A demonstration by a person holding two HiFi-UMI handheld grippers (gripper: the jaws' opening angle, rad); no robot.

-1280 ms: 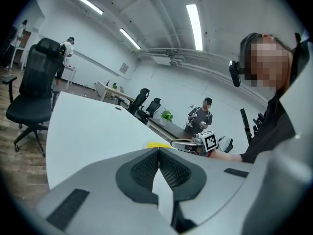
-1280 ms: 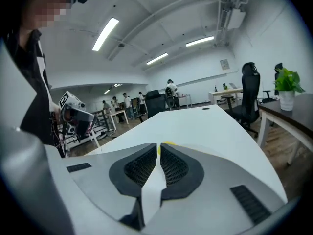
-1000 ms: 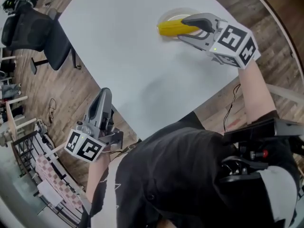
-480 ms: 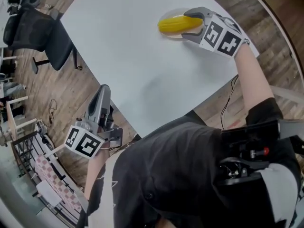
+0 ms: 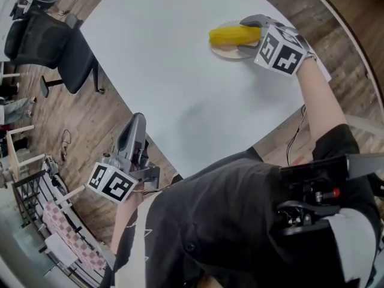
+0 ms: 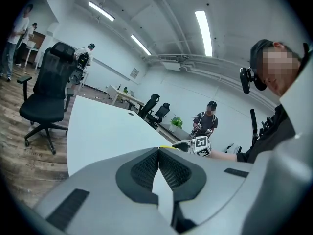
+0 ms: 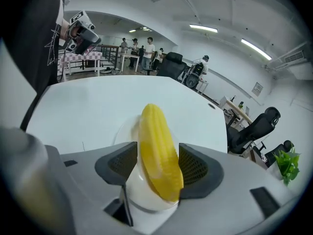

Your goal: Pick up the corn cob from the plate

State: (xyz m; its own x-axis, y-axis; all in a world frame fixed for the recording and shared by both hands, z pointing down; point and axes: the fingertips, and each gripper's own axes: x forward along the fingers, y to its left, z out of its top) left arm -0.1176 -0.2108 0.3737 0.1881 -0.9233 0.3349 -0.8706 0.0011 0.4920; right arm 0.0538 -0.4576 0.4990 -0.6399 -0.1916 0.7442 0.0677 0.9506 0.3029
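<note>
A yellow corn cob [image 5: 234, 36] lies on a small round plate [image 5: 230, 52] at the far right of the white table [image 5: 162, 71]. My right gripper [image 5: 251, 31] reaches over the plate and its jaws straddle the cob's near end. In the right gripper view the corn cob [image 7: 155, 148] runs away between the wide-apart pads of the right gripper [image 7: 157, 164]. There is a gap at the left pad, and the plate [image 7: 126, 131] shows beneath. My left gripper [image 5: 137, 123] hangs off the table's near edge, shut and empty, as the left gripper [image 6: 157, 153] shows in its own view.
A black office chair [image 5: 51, 41] stands on the wooden floor left of the table. More chairs, desks and several people fill the room beyond. The plate sits close to the table's right edge.
My right gripper has rolled and sunk toward the plate, and its jaws have spread wider around the corn cob. The left gripper has stayed where it was.
</note>
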